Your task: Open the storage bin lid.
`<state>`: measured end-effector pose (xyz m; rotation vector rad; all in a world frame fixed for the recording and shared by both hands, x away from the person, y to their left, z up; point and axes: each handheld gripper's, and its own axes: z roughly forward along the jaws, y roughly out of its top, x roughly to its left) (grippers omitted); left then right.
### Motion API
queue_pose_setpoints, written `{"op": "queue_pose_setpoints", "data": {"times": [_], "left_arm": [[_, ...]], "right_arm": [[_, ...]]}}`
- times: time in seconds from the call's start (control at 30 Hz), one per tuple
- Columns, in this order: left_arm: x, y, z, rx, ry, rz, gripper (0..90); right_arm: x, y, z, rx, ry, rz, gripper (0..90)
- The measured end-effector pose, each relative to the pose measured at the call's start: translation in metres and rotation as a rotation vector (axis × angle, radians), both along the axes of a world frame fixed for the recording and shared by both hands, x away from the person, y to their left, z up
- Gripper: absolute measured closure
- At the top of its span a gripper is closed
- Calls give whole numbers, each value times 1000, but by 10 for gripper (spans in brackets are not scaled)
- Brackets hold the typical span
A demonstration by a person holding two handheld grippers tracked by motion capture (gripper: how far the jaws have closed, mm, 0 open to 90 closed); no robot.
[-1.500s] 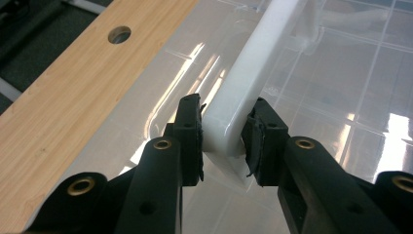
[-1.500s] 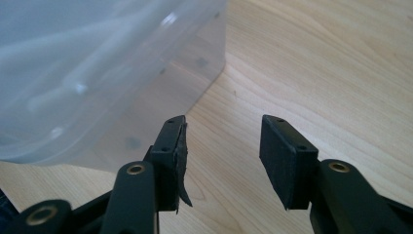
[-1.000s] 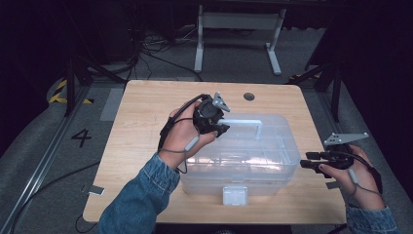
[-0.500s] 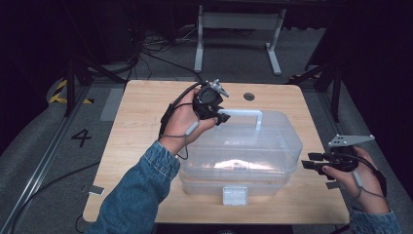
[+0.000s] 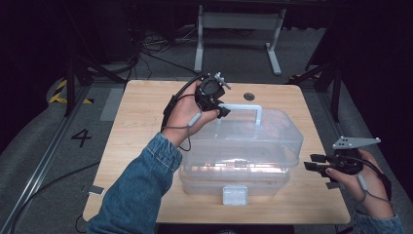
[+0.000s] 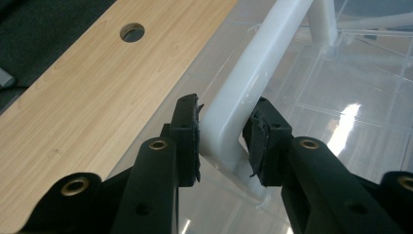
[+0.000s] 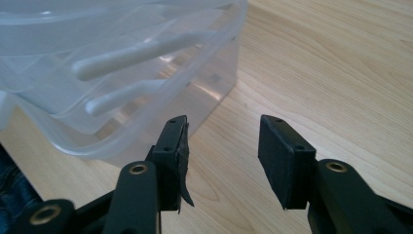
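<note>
A clear plastic box (image 5: pixel 243 151) with its lid on stands on the wooden table (image 5: pixel 141 122). Its white handle (image 5: pixel 243 106) stands upright above the lid. My left gripper (image 5: pixel 221 111) is shut on the handle's left corner. In the left gripper view the handle (image 6: pixel 263 58) runs up between the pads (image 6: pixel 187 136) of the left gripper (image 6: pixel 221 139). My right gripper (image 5: pixel 311 163) hovers open just right of the box, near the table's right edge. In the right gripper view the right gripper (image 7: pixel 221 156) holds nothing, and the box's side (image 7: pixel 122 73) lies to its left.
A white latch (image 5: pixel 234 194) sits at the box's front. A round cable hole (image 5: pixel 249 96) is in the table behind the box. A metal stand (image 5: pixel 238 29) and cables lie on the dark floor beyond. Bare tabletop lies left of the box.
My left gripper has moved up and away from me with the handle, swinging it upright. The right gripper has drifted slightly lower and stayed open.
</note>
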<state>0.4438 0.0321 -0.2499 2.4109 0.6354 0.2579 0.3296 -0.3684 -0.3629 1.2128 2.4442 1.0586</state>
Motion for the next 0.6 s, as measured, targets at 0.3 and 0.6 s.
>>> {"op": "queue_pose_setpoints", "data": {"times": [0.3,0.6], "left_arm": [[11,-1,2,1,43,6,678],[23,-5,4,26,68,30,672]], "right_arm": [[-4,3,5,6,-19,12,555],[-8,11,15,37,-46,67,555]]}}
